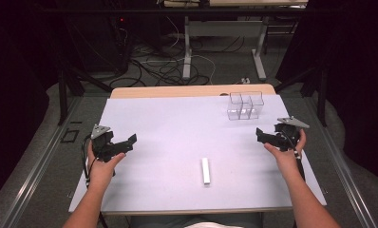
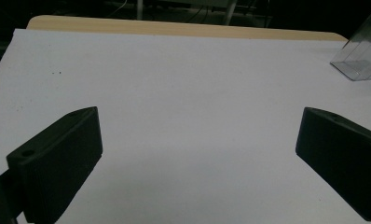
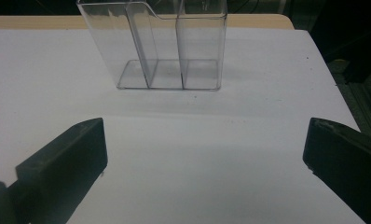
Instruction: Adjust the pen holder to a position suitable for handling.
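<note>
A small white bar [image 1: 205, 170] lies flat near the front middle of the white table top [image 1: 177, 128], its long side pointing away from me. A clear plastic organizer [image 1: 244, 105] with open-topped compartments stands at the back right; it also shows ahead in the right gripper view [image 3: 167, 44] and as a corner in the left gripper view [image 2: 363, 51]. My left gripper [image 1: 127, 142] hovers over the table's left side, open and holding nothing [image 2: 197, 154]. My right gripper [image 1: 261, 135] is at the right edge, just in front of the organizer, open and holding nothing [image 3: 204, 158].
A wooden table edge [image 1: 192, 90] runs along the back of the white sheet. Beyond it, cables [image 1: 163, 66] lie on the floor around white desk legs [image 1: 187, 52]. Dark curtains flank both sides. Bare white surface lies between the two grippers.
</note>
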`<state>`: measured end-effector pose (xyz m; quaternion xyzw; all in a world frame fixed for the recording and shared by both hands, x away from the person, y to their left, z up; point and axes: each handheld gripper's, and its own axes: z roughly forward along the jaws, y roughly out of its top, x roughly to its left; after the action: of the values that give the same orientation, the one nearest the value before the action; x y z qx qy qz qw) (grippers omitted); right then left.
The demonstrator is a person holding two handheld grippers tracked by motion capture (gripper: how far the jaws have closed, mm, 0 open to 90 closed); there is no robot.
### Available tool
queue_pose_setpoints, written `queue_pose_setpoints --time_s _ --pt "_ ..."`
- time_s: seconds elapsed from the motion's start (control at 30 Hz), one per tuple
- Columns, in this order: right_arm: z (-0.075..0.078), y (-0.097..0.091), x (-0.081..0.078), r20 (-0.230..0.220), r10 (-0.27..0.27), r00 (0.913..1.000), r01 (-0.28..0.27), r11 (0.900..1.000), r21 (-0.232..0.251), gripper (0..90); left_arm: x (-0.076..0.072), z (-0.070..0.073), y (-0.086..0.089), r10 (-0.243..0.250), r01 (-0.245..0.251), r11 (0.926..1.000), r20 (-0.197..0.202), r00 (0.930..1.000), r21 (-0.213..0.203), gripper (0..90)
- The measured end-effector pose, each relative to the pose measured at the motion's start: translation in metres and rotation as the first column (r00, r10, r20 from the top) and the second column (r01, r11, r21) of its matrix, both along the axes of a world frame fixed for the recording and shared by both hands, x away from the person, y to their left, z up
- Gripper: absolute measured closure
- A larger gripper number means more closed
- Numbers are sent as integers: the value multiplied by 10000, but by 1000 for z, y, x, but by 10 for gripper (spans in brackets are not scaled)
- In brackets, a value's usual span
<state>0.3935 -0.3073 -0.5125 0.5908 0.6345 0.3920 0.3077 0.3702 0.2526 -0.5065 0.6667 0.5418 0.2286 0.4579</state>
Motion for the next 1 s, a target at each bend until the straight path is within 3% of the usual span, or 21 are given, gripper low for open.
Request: queue_pose_setpoints --time_s 0.13,0.17,0.23,0.4,0.57,0.73,1.0 --pt "3 -1 2 32 -33 10000 33 9999 -126 1 -1 1 0 104 -104 9999 15 9999 -37 6" --pt "5 -1 3 20 -111 9999 112 9997 -194 24 -1 1 0 122 -122 9999 31 9999 -53 6" --pt "14 -1 7 -257 -278 9993 268 9989 -395 157 -2 1 0 121 -121 9999 12 9999 -69 6" --pt "30 -1 18 -341 -193 9992 173 9982 -575 164 -2 0 0 135 -135 9999 -69 9999 -15 6" --pt "51 1 36 -279 -97 9996 80 9981 -618 172 -2 0 1 148 -148 9999 -106 9998 -14 7" --pt "71 1 63 -451 -75 9990 39 9968 -804 246 -1 -1 1 191 -192 9998 -111 9998 -64 10" --pt "75 1 90 -814 -201 9965 145 9976 -681 312 -1 -2 1 203 -203 9998 -112 9997 -41 14"
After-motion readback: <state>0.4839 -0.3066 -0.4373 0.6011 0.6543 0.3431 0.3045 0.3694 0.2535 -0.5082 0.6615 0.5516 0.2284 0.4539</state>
